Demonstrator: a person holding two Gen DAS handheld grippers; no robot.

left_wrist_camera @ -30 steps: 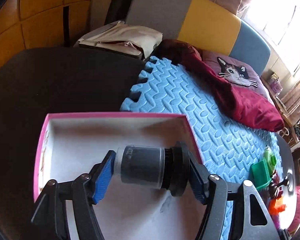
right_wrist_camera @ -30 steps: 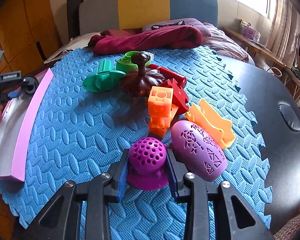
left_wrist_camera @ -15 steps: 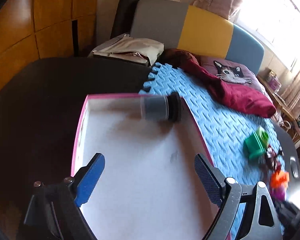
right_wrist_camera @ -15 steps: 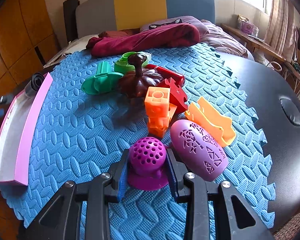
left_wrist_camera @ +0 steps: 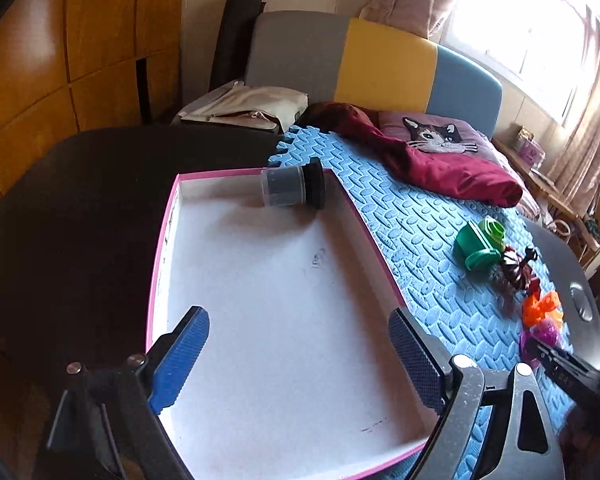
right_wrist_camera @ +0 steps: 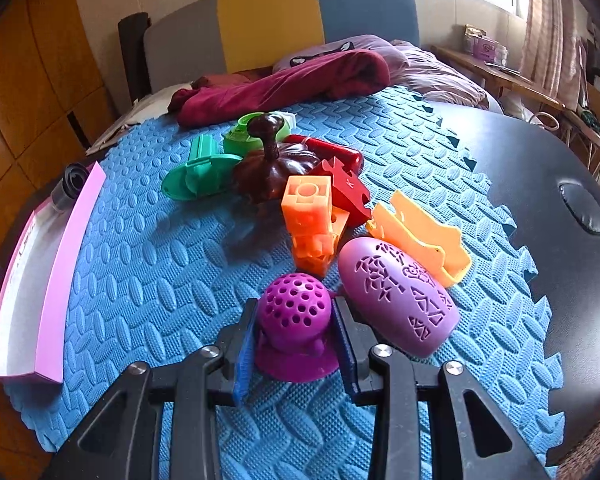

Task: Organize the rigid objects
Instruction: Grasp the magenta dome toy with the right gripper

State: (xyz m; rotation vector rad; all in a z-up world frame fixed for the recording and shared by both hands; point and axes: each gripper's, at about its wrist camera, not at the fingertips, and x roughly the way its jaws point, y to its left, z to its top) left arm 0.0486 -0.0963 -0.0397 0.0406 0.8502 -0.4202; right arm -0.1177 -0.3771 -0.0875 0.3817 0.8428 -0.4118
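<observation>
A clear cylinder with a black cap (left_wrist_camera: 284,192) lies on its side in the far corner of the pink-rimmed white box (left_wrist_camera: 162,240). My left gripper (left_wrist_camera: 298,316) hangs wide open over the box's near half, with nothing between its blue pads. On the blue foam mat (right_wrist_camera: 148,264), my right gripper (right_wrist_camera: 296,320) is shut on a purple perforated dome (right_wrist_camera: 292,300) that rests on the mat; its jaws are just starting to ease apart. The box (right_wrist_camera: 72,248) and cylinder (right_wrist_camera: 66,188) also show at the left of the right wrist view.
Close by the dome lie a purple oval shell (right_wrist_camera: 396,296), an orange cube figure (right_wrist_camera: 308,208), an orange holder (right_wrist_camera: 420,236), a red piece (right_wrist_camera: 344,188), a brown top (right_wrist_camera: 272,172) and green pieces (right_wrist_camera: 198,176). Dark table (right_wrist_camera: 540,200) surrounds the mat; a maroon cloth (right_wrist_camera: 284,88) lies behind.
My left gripper opened, let go of the cylinder and drew back toward the box's near side; the cylinder now lies in the far corner. The right gripper stayed on the dome.
</observation>
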